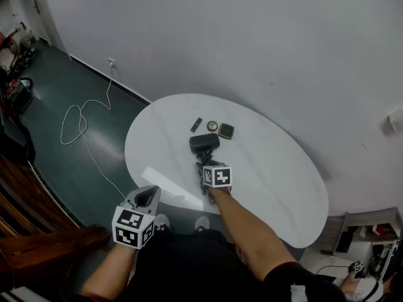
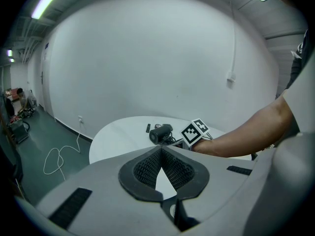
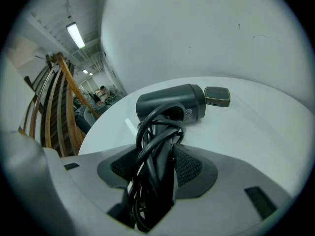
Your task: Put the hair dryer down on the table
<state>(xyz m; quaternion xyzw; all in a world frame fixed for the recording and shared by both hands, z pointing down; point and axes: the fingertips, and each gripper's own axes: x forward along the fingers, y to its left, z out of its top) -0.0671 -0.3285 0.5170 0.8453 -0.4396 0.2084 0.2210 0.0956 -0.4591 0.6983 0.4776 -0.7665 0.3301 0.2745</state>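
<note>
Cylindrical black hair dryer (image 1: 204,143), glossy oval table (image 1: 277,187)

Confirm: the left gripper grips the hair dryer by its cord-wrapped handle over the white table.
No, the right gripper grips the hair dryer by its cord-wrapped handle over the white table, as the right gripper view shows.

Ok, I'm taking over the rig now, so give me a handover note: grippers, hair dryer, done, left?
Right hand-held gripper: shut on the hair dryer, at its handle and wrapped cord.
Left hand-held gripper: jaw tips together, empty, off the table's near-left edge.
Hair dryer: low over the table, before three small dark items; contact unclear.
Done: dryer is over the table.
Left: set it down, release.
</note>
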